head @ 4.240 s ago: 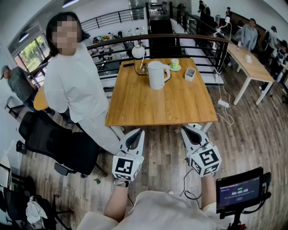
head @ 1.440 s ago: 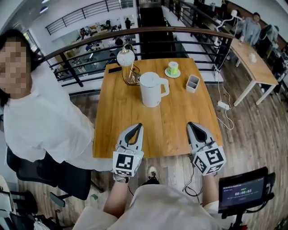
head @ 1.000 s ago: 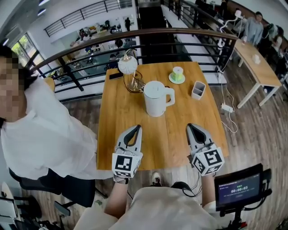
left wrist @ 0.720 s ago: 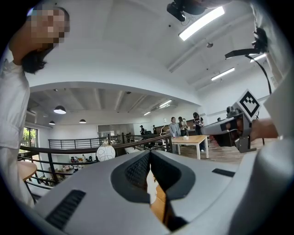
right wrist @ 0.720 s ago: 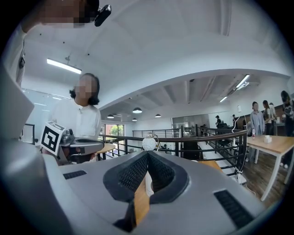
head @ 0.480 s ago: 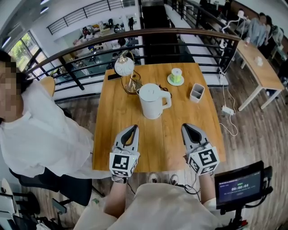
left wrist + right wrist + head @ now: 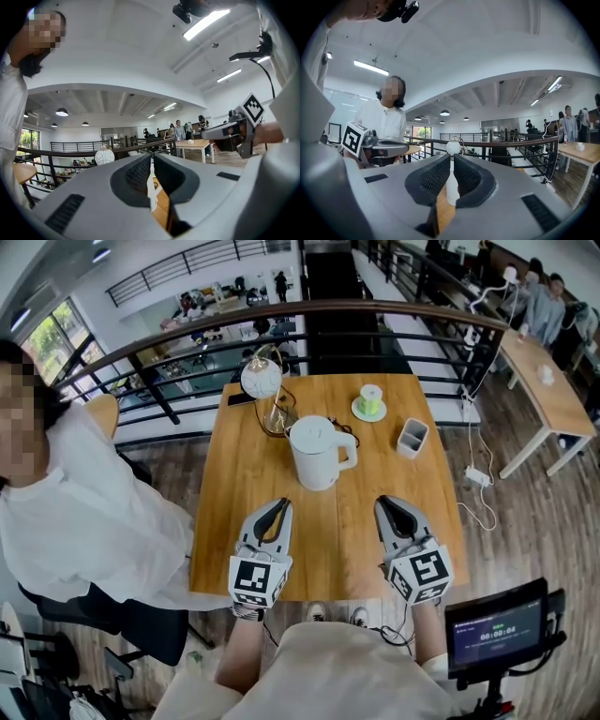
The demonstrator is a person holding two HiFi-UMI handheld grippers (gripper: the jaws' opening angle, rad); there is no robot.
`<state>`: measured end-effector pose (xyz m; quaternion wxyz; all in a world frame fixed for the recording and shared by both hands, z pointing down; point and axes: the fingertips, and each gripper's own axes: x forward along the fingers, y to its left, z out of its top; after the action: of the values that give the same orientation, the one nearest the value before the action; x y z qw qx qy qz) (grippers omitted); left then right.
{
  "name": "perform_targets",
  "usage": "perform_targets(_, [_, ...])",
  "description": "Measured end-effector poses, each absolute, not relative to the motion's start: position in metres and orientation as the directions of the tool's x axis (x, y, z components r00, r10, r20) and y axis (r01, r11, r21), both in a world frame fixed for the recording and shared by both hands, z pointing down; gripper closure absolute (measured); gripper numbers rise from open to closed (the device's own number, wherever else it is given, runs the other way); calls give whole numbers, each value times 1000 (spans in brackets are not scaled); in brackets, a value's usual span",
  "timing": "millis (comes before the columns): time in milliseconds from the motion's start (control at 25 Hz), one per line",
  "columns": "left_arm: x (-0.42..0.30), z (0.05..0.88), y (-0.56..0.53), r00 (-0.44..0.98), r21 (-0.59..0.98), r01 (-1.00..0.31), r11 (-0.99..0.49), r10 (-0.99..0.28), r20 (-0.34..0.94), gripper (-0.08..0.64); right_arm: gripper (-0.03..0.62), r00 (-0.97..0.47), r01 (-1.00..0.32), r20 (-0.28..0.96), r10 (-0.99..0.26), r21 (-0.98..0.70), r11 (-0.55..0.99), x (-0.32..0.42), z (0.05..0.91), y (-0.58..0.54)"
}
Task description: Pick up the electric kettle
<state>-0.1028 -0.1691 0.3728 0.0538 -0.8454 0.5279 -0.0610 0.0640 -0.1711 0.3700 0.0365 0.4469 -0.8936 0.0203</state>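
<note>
The white electric kettle [image 7: 317, 454] stands upright in the middle of the wooden table [image 7: 427, 521], handle to the right. My left gripper [image 7: 279, 506] hovers over the table's near half, shut and empty, short of the kettle and a little left of it. My right gripper [image 7: 389, 504] is level with it, to the kettle's near right, also shut with nothing held. In the left gripper view the closed jaws [image 7: 151, 157] show only a white sliver of kettle [image 7: 151, 188] between them. The right gripper view shows the same kettle [image 7: 450, 190] past its closed jaws [image 7: 452, 157].
Behind the kettle stand a white globe lamp [image 7: 261, 379], a green cup on a saucer [image 7: 371, 401] and a grey holder [image 7: 412, 438]. A person in white [image 7: 84, 512] stands at the table's left edge. A railing [image 7: 375, 315] runs behind; a small screen [image 7: 492, 638] sits at lower right.
Both grippers have come forward from in front of the table to over its near half. The kettle has not moved. The person in white now stands close at the left.
</note>
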Motion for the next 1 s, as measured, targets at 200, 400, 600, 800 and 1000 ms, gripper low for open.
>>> perform_targets(200, [-101, 373, -171, 449, -143, -881, -451, -892, 49, 473, 508, -610, -792, 77, -789, -16, 611, 61, 369, -172])
perform_targets(400, [-104, 372, -180, 481, -125, -867, -483, -876, 45, 405, 412, -607, -794, 73, -792, -17, 607, 57, 367, -181])
perform_targets(600, [-114, 375, -188, 503, -115, -855, -506, -863, 50, 370, 366, -597, -802, 71, -799, -13, 598, 51, 367, -186])
perform_targets(800, [-121, 378, -192, 535, -110, -836, -537, -843, 53, 330, 334, -586, -809, 74, -807, -14, 587, 41, 370, -189])
perform_targets(1000, [-132, 382, -200, 550, -95, -829, -551, -834, 41, 275, 304, -558, -828, 77, -826, 2, 560, 35, 375, -196])
